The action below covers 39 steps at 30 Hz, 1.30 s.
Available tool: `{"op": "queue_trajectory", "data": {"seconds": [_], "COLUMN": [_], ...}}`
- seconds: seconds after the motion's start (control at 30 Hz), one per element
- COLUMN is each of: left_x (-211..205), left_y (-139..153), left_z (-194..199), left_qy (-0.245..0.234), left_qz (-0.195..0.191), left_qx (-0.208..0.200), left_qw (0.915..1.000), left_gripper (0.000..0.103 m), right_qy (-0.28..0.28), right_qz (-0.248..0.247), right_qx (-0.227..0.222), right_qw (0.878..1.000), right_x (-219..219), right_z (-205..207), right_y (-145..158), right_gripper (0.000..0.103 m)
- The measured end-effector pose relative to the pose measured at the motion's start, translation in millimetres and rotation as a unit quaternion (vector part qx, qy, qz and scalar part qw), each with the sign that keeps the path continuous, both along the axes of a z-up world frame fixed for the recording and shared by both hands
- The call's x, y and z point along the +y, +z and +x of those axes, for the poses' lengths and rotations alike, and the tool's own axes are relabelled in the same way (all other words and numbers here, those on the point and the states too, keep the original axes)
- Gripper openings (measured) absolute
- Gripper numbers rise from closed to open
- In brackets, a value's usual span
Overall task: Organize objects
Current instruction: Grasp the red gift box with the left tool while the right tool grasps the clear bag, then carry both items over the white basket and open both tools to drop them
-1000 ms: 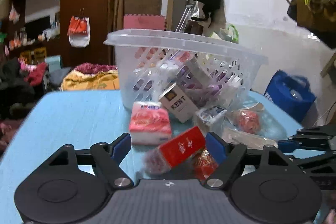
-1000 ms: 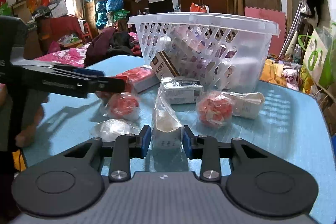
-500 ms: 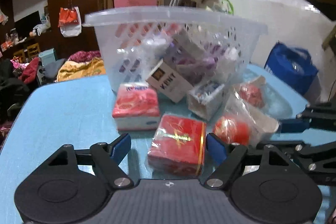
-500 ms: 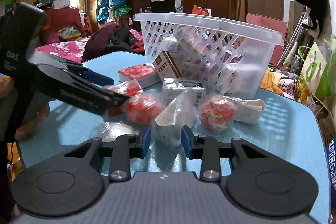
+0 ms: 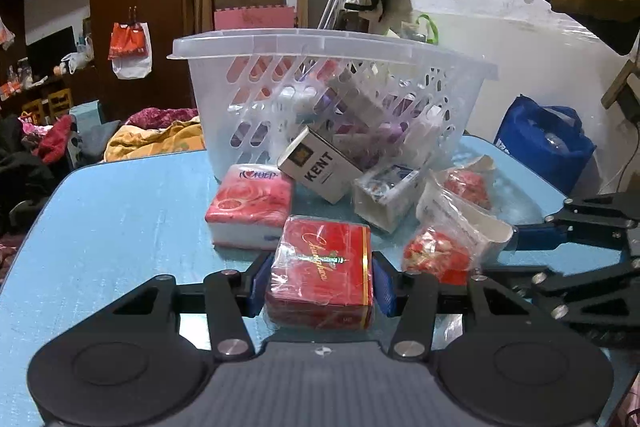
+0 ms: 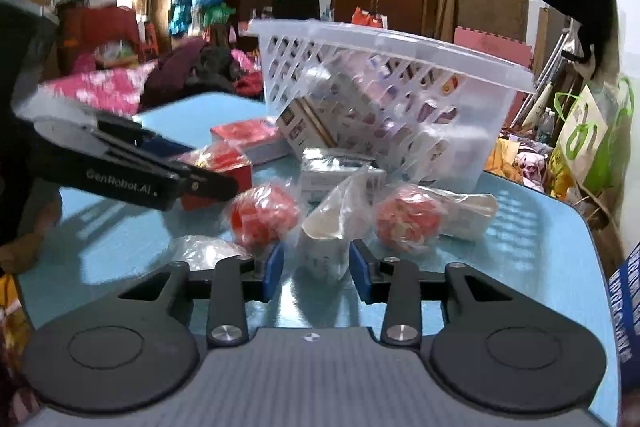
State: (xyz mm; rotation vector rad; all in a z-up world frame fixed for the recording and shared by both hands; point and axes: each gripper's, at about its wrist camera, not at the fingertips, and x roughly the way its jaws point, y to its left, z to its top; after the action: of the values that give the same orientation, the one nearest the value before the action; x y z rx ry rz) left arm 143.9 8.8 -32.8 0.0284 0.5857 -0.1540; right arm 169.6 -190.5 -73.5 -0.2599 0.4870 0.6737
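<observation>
Where the two blue pads of the left tool [image 5: 319, 283] meet its load, a red cellophane-wrapped box [image 5: 322, 277] with gold script is clamped from both sides, low over the blue tabletop [image 5: 120, 211]. Just beyond the box, a red-and-white tissue pack [image 5: 250, 205] is laid flat, and to its right a white KENT carton [image 5: 318, 169] is propped aslant against the translucent slotted basket [image 5: 332, 67], which is seen to hold several packets and boxes. Beside the carton a small white wrapped box [image 5: 386, 195] is set, and nearer the left tool's right side a red bagged ball [image 5: 436, 255] is placed. The right tool [image 6: 316, 267] is closed lightly about a clear bag holding a white cup-like item [image 6: 328, 243], the blue pads pressed against the plastic on either side; whether the bag rests on the tabletop cannot be told. To the left of that bag the red bagged ball is found again, with a crumpled clear bag [image 6: 204, 251] in front of it; to the right, a second red bagged ball [image 6: 408, 219] is set against a pale wrapped packet [image 6: 468, 211]. At the rear, the basket is shown tilted toward the camera in the right wrist view, with cluttered room furnishings behind.
</observation>
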Motion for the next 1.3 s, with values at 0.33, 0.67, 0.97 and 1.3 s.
{"op": "queue_trajectory", "data": {"seconds": [0.33, 0.67, 0.97, 1.3], "left_x": [-2, 4, 22, 6], "left_y": [0, 9, 84, 142], "left_z": [-3, -19, -17, 107], "left_qy": [-0.005, 0.007, -0.007, 0.023], "left_qz": [0.005, -0.009, -0.087, -0.091], "left_qx": [-0.006, -0.062, -0.125, -0.079], "left_qw": [1.0000, 0.9980, 0.9884, 0.9925], "left_gripper": [0.055, 0.055, 0.055, 0.067], "right_qy": [-0.026, -0.038, -0.027, -0.022], "right_qz": [0.004, 0.035, 0.085, 0.045], "right_qx": [-0.032, -0.071, -0.120, -0.163], "right_qw": [0.999, 0.996, 0.989, 0.985], "right_x": [-4, -31, -34, 19], "right_z": [-11, -33, -30, 51], "right_y": [2, 16, 77, 139], "right_gripper": [0.033, 0.032, 0.032, 0.041]}}
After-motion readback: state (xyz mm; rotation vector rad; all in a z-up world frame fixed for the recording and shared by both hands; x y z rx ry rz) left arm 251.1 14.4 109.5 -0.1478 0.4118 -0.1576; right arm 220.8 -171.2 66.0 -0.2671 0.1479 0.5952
